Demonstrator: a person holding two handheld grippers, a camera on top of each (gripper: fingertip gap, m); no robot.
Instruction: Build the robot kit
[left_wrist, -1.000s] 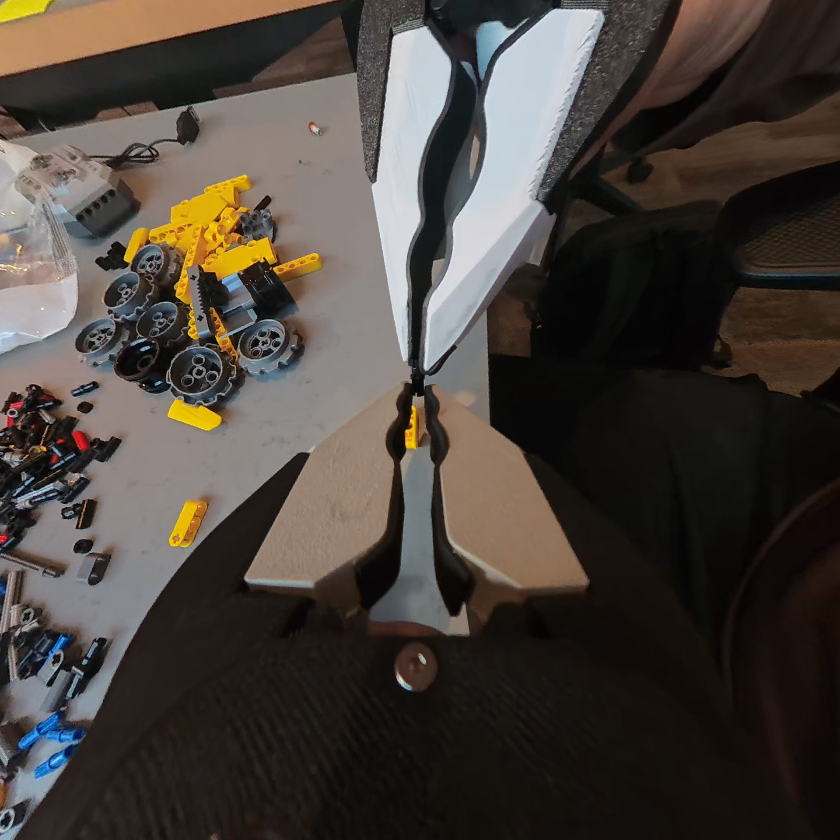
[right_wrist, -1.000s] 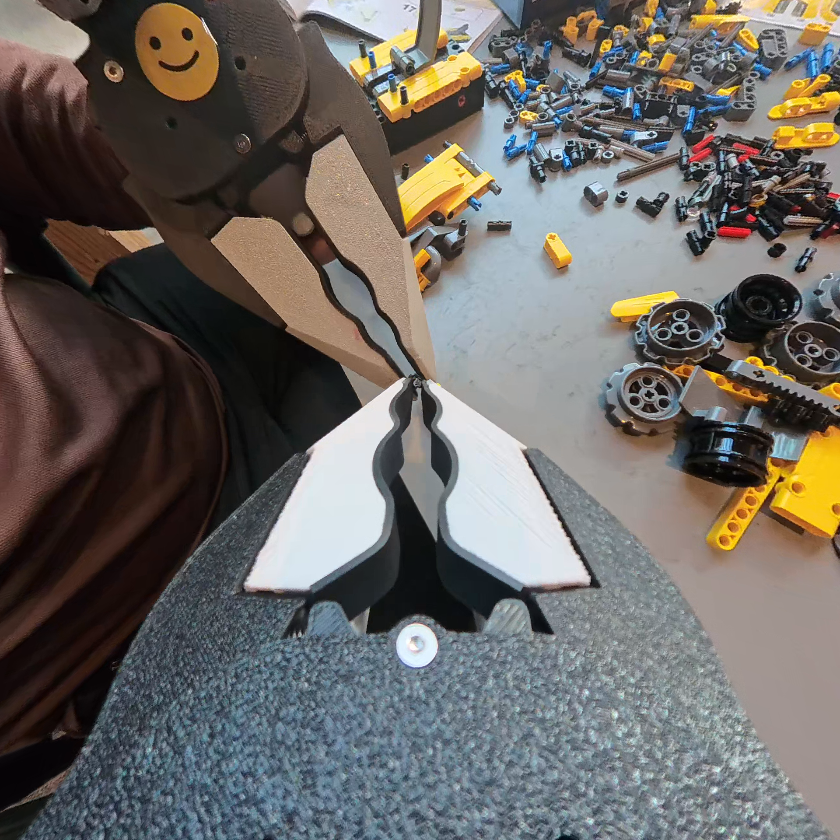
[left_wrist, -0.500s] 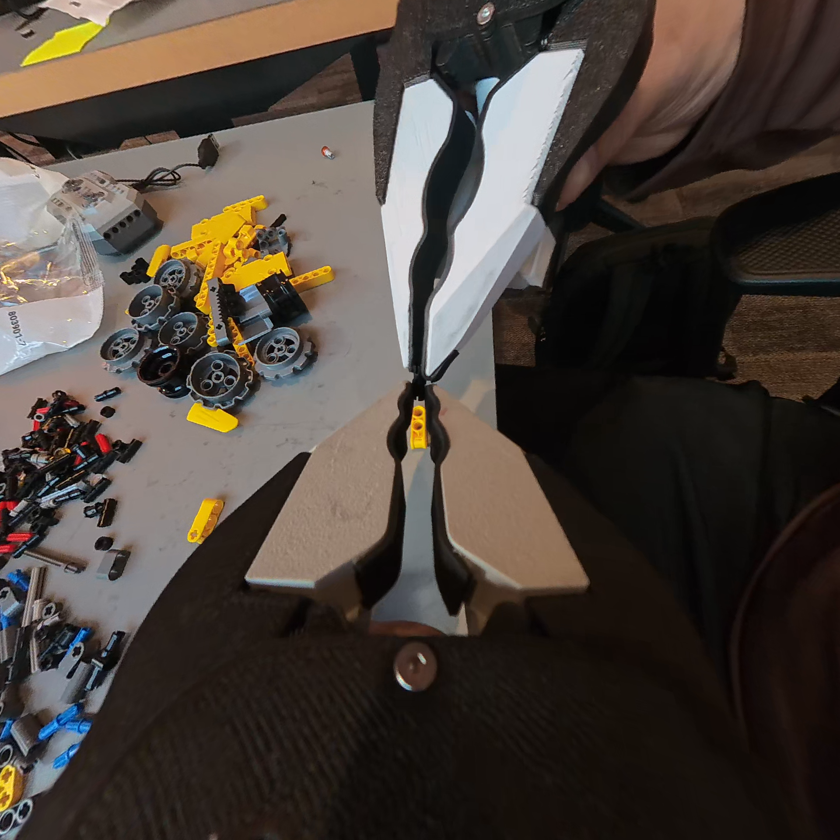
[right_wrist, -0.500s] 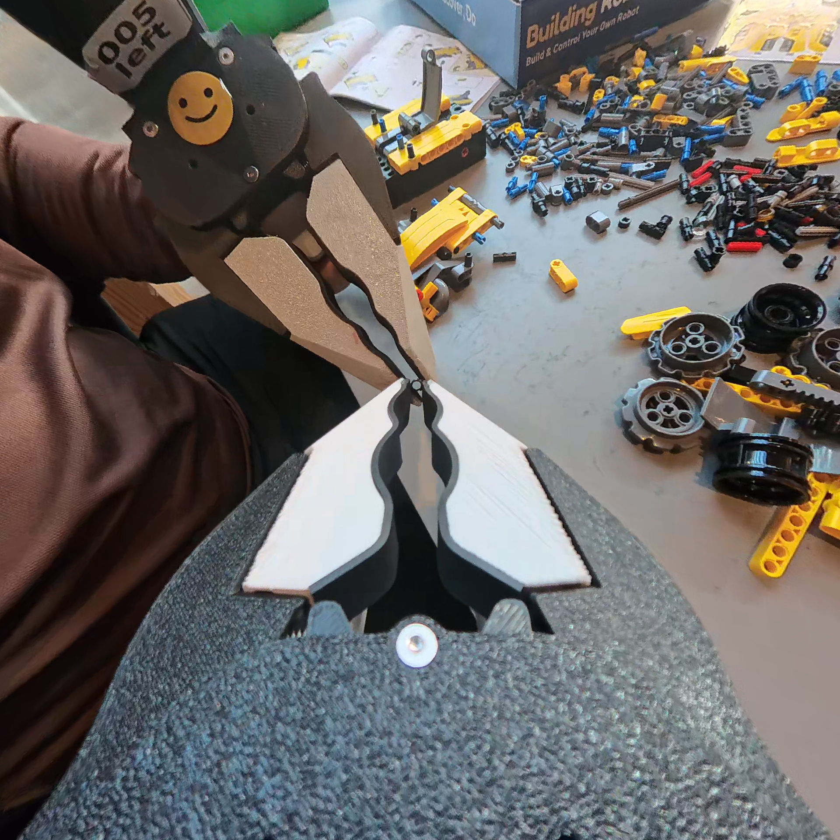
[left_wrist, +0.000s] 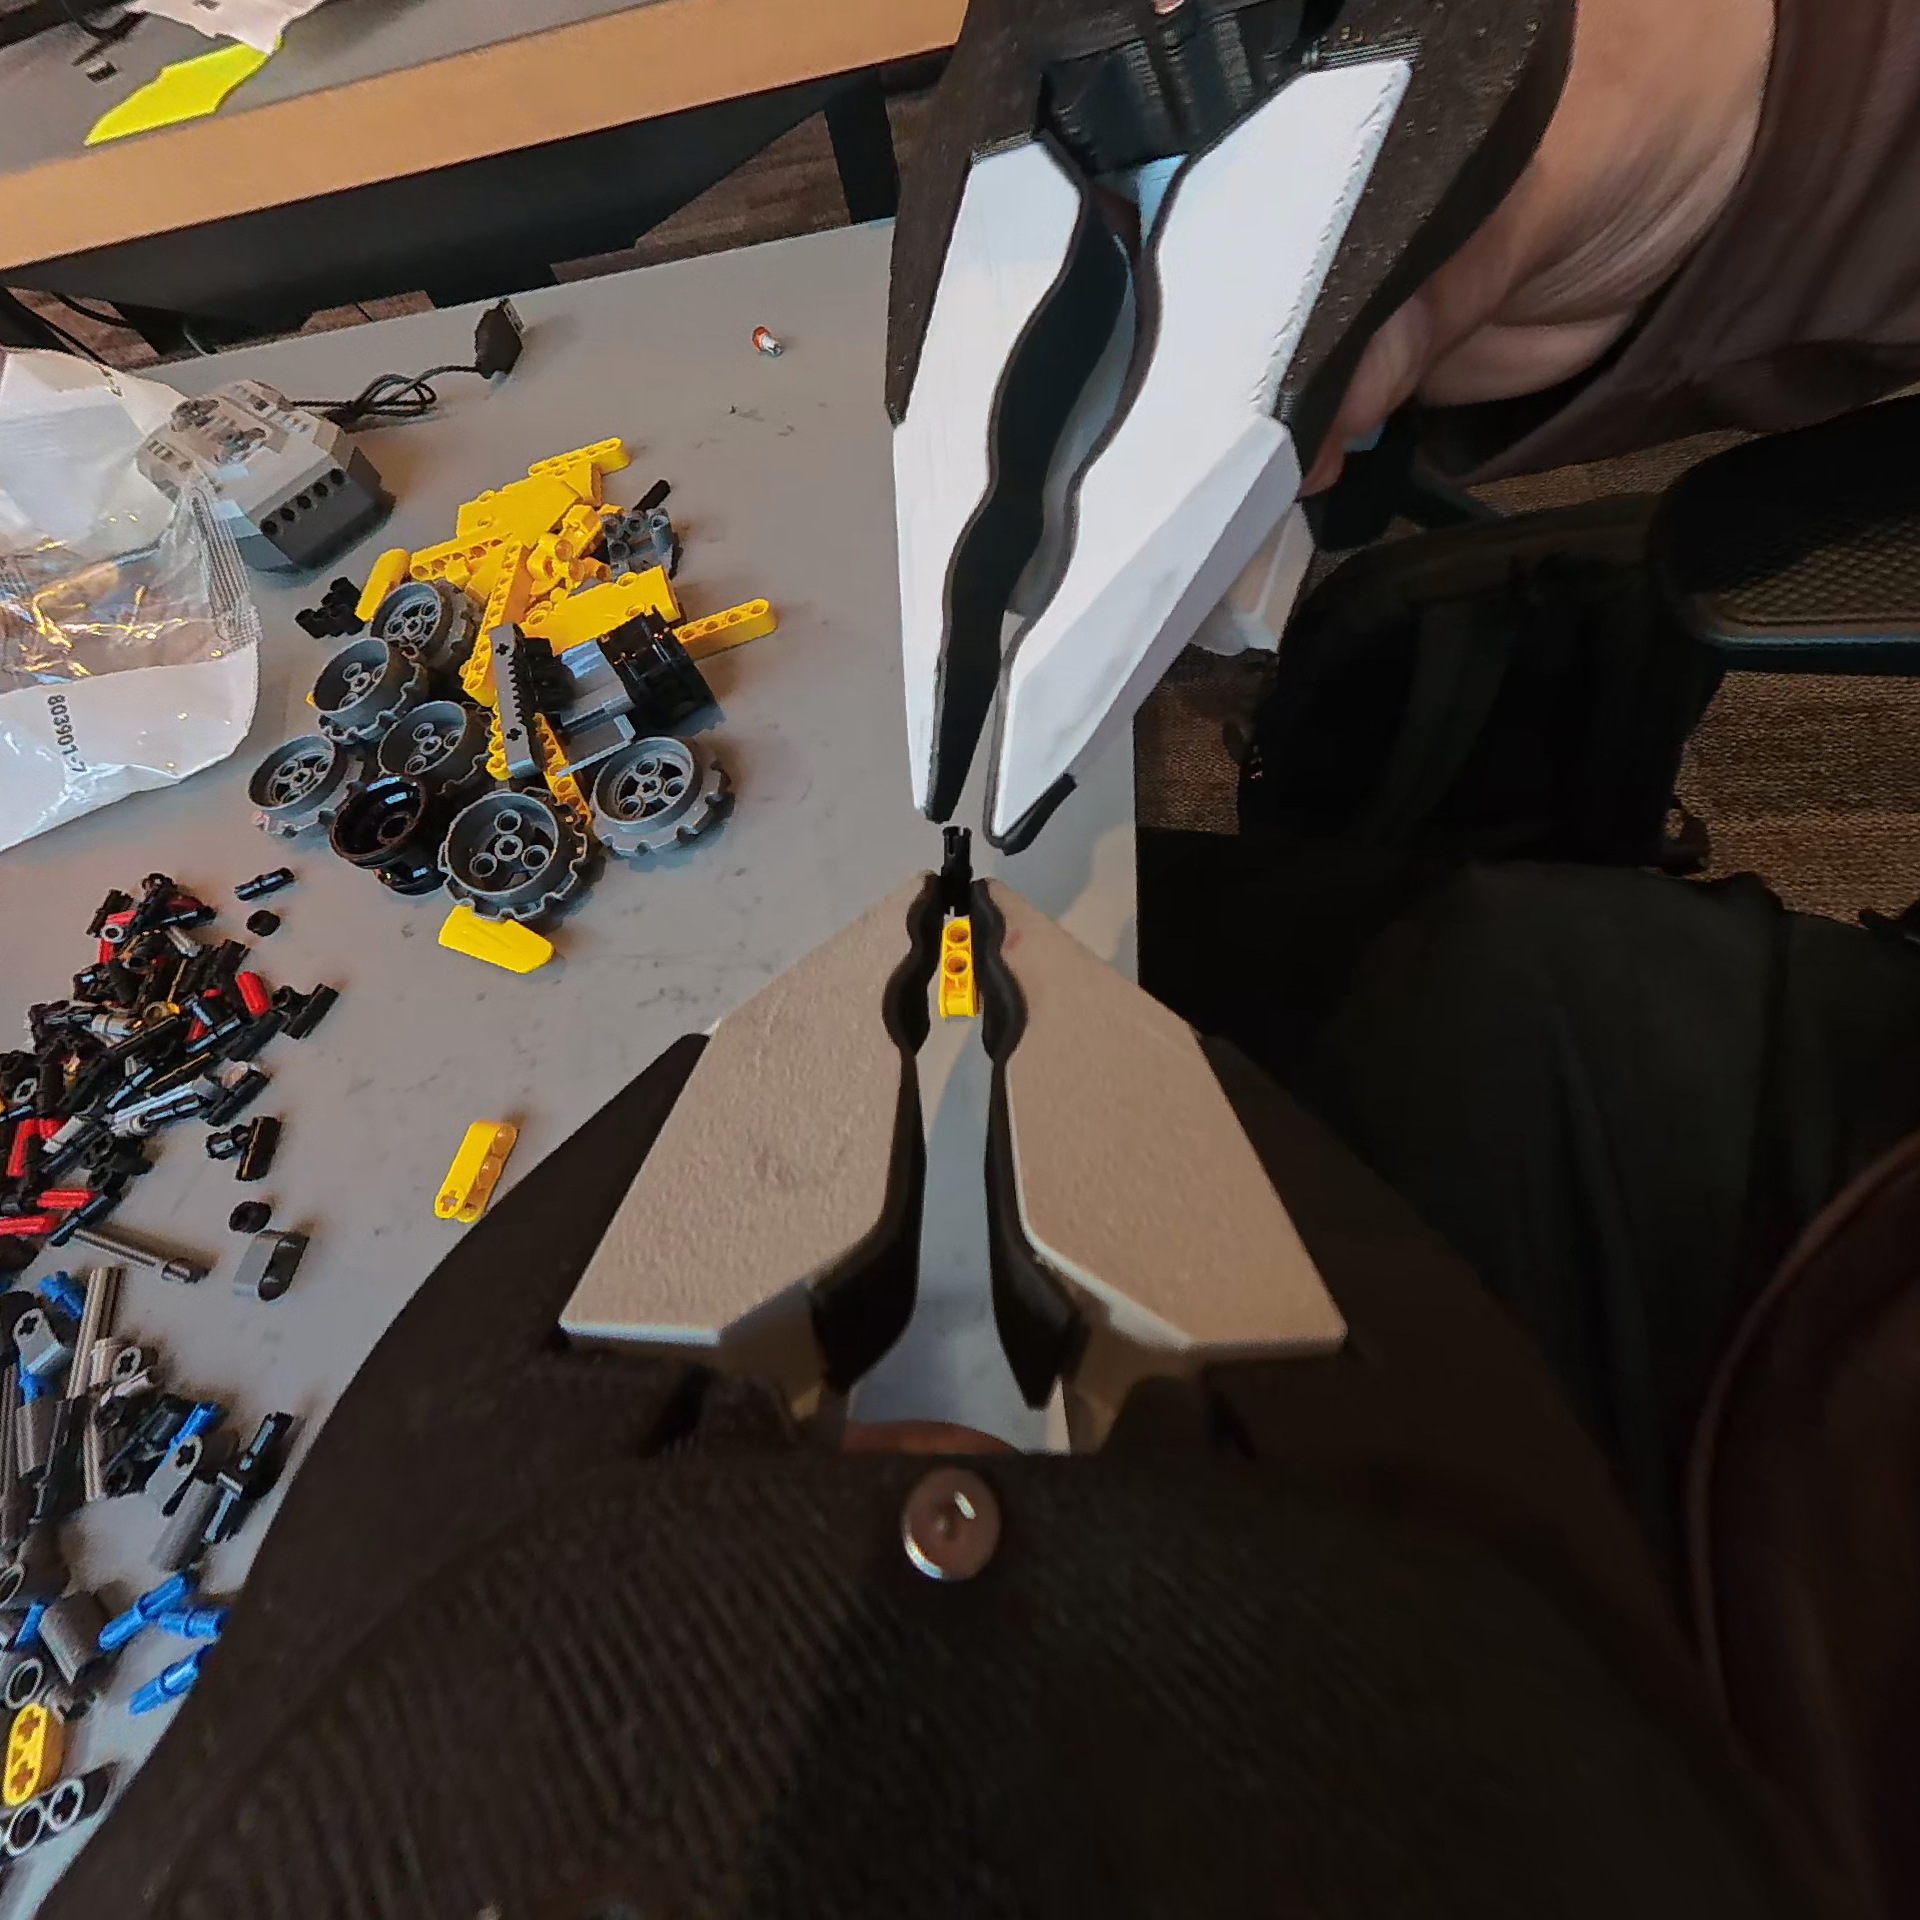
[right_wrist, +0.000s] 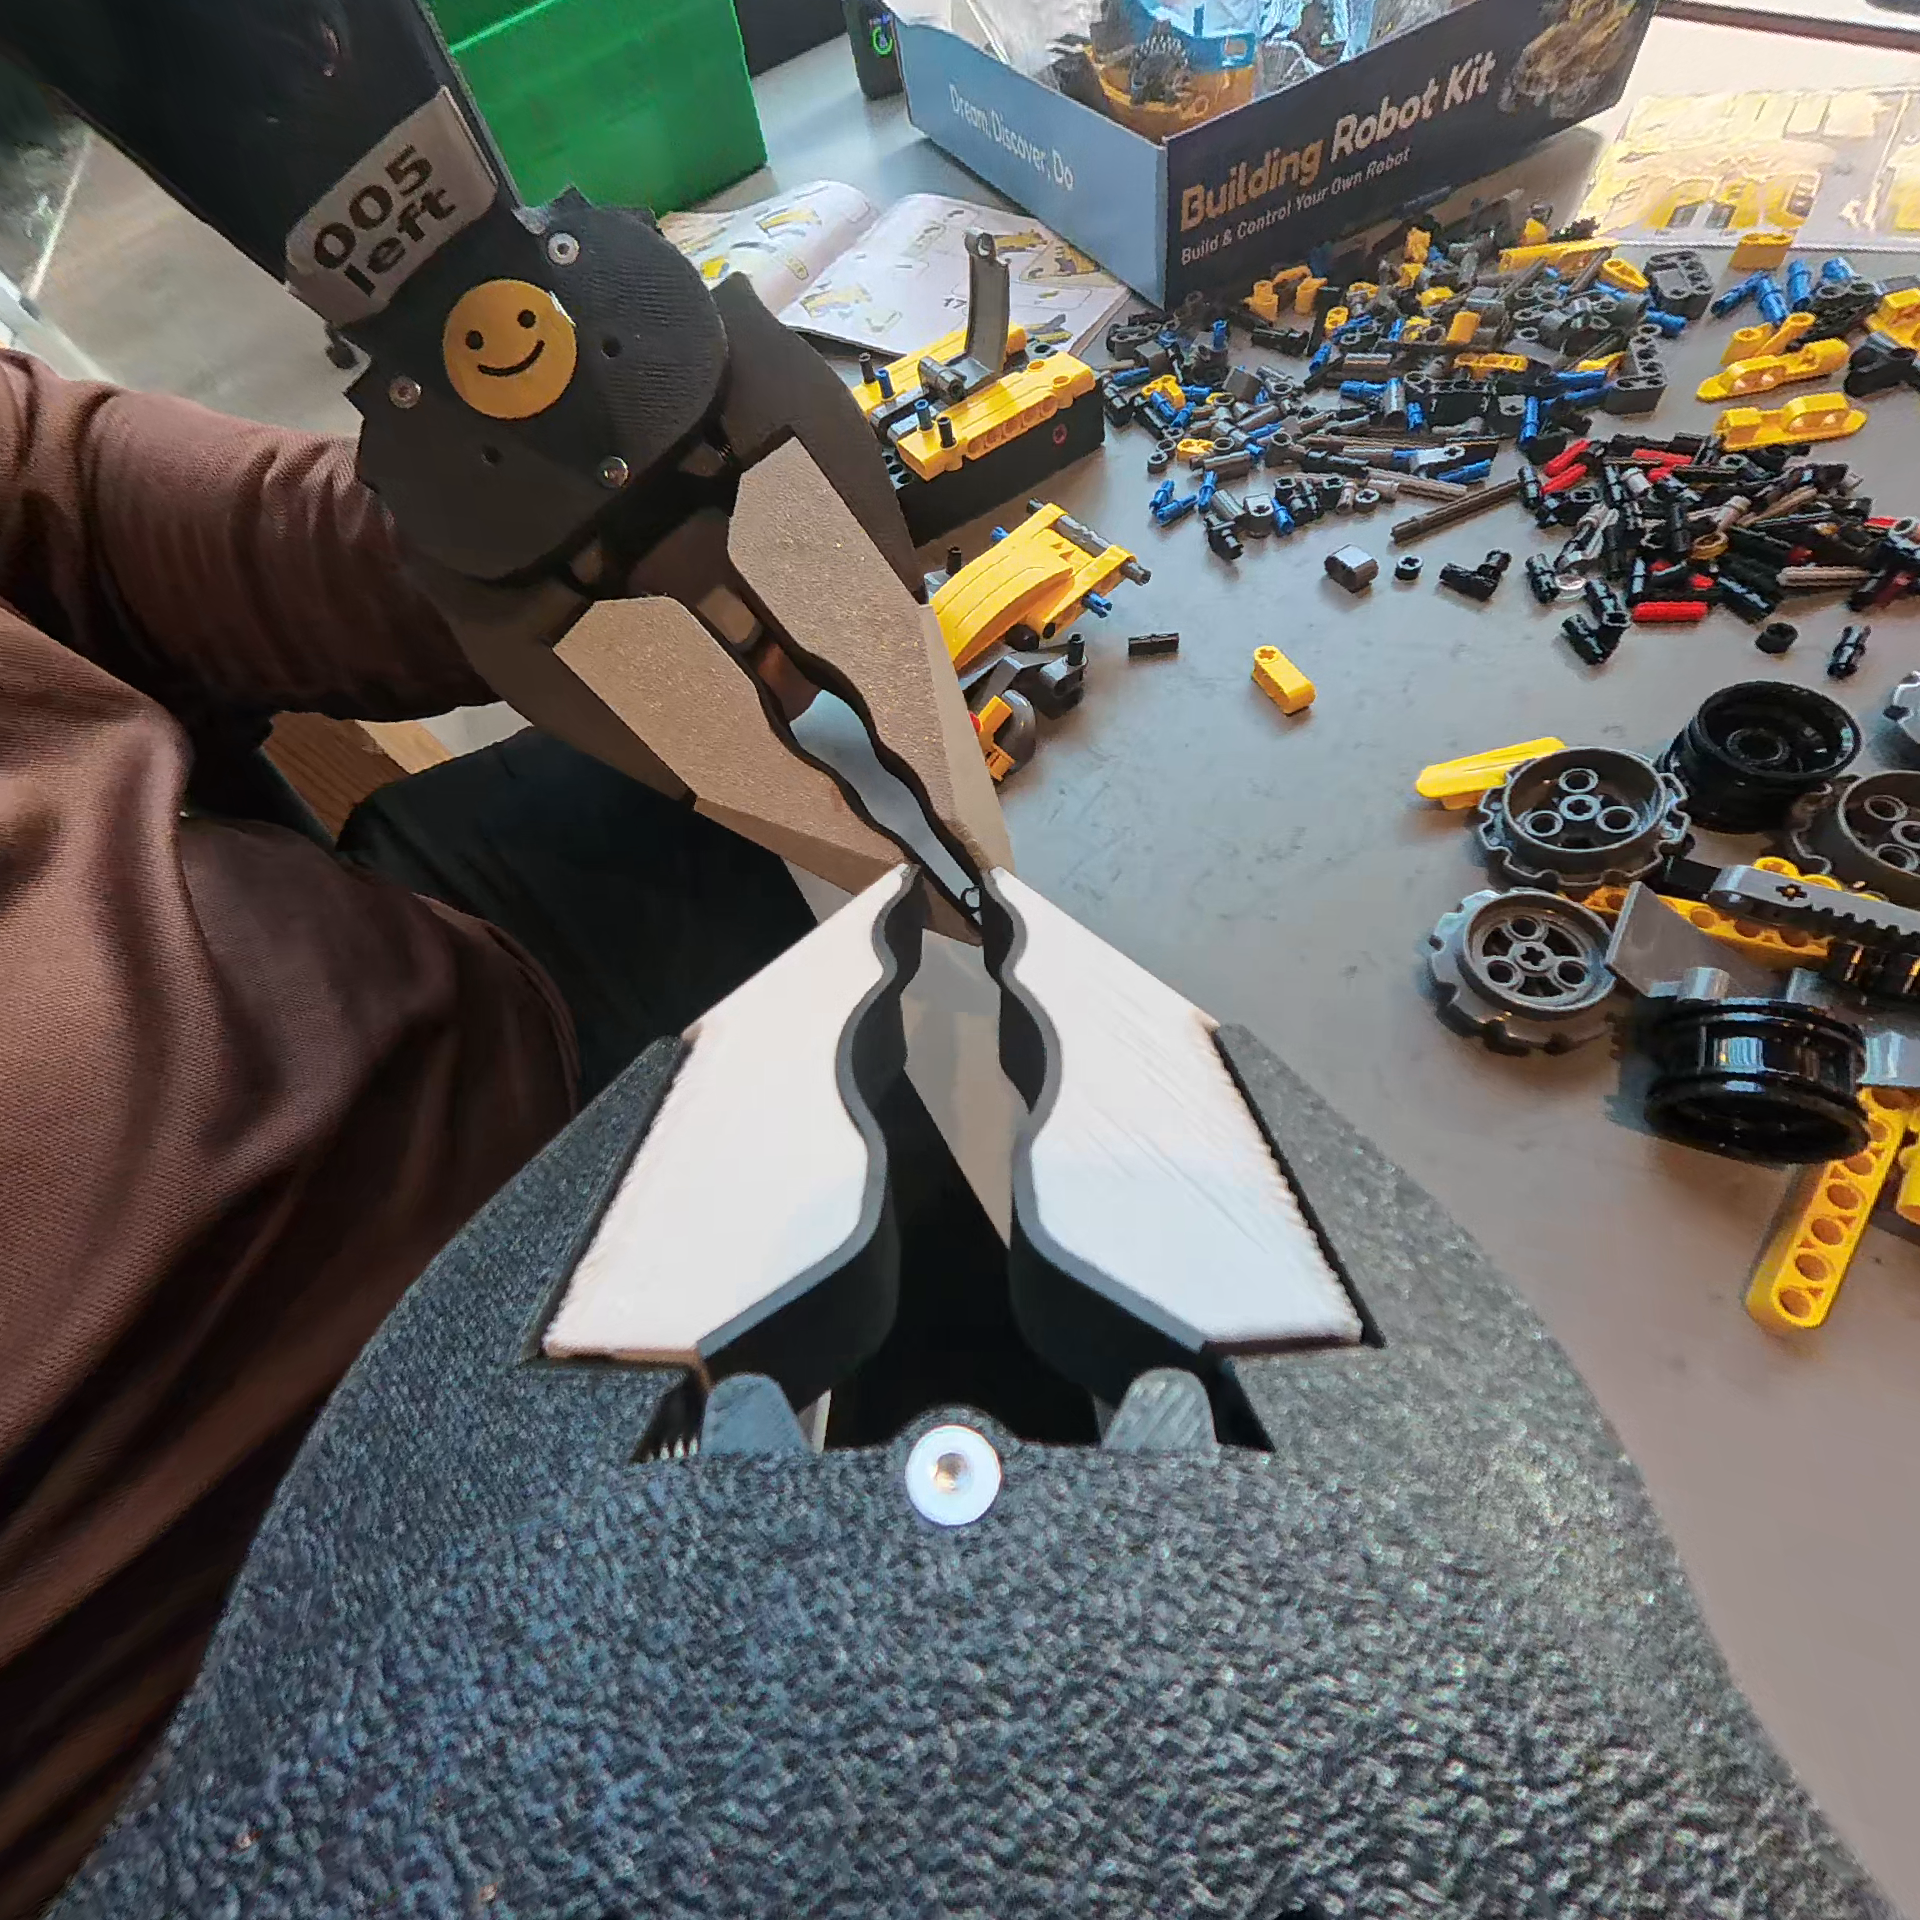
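My left gripper (left_wrist: 954, 894), with grey fingers, is shut on a small yellow beam (left_wrist: 957, 966) near the table's right edge. A black pin (left_wrist: 954, 850) sticks out of the beam's far end, past the fingertips. My right gripper (left_wrist: 971, 821), with white fingers, points down at the pin from above; its jaws stand slightly apart and hold nothing, just clear of the pin. In the right wrist view my right gripper (right_wrist: 949, 883) is open, with the tip of the left gripper (right_wrist: 971, 902) between its fingertips.
A pile of grey wheels and yellow beams (left_wrist: 499, 727) lies on the grey table (left_wrist: 727, 416). Left of it are a plastic bag (left_wrist: 104, 623), a grey block (left_wrist: 260, 478) and heaps of small pins (left_wrist: 125, 1039). A blue box (right_wrist: 1299, 156), booklet (right_wrist: 914, 260) and yellow assembly (right_wrist: 987, 416) lie farther off. The grippers are tip to tip, or close to it.
My right gripper was shut on the black pin at the left gripper's tip. It has opened and drawn back slightly. The pin stays in the yellow beam.
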